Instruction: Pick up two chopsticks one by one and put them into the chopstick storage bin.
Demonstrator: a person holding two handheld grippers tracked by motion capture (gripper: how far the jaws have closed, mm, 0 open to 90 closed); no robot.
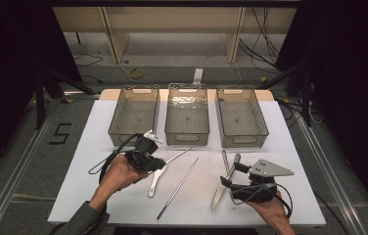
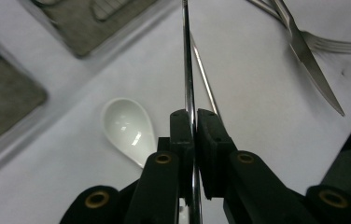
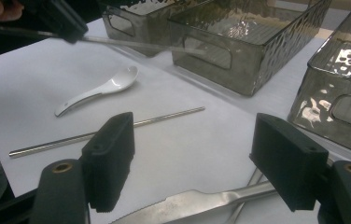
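We see left gripper (image 2: pixel 193 122) clamped on chopstick (image 2: pixel 187 70) | thin, straight, shiny metal rod | extends ahead past jaws

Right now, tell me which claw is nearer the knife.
Right. The right claw hovers open just above the knife, its jaws either side of the handle. The left claw is off across the table, shut on a chopstick.

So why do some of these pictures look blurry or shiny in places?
In the left gripper view the tongs sit too close to be sharp, and the white spoon carries glare spots. In the right gripper view the held metal chopstick looks smeared, and the clear bins glint. The high view has dark surroundings and a brightly lit table.
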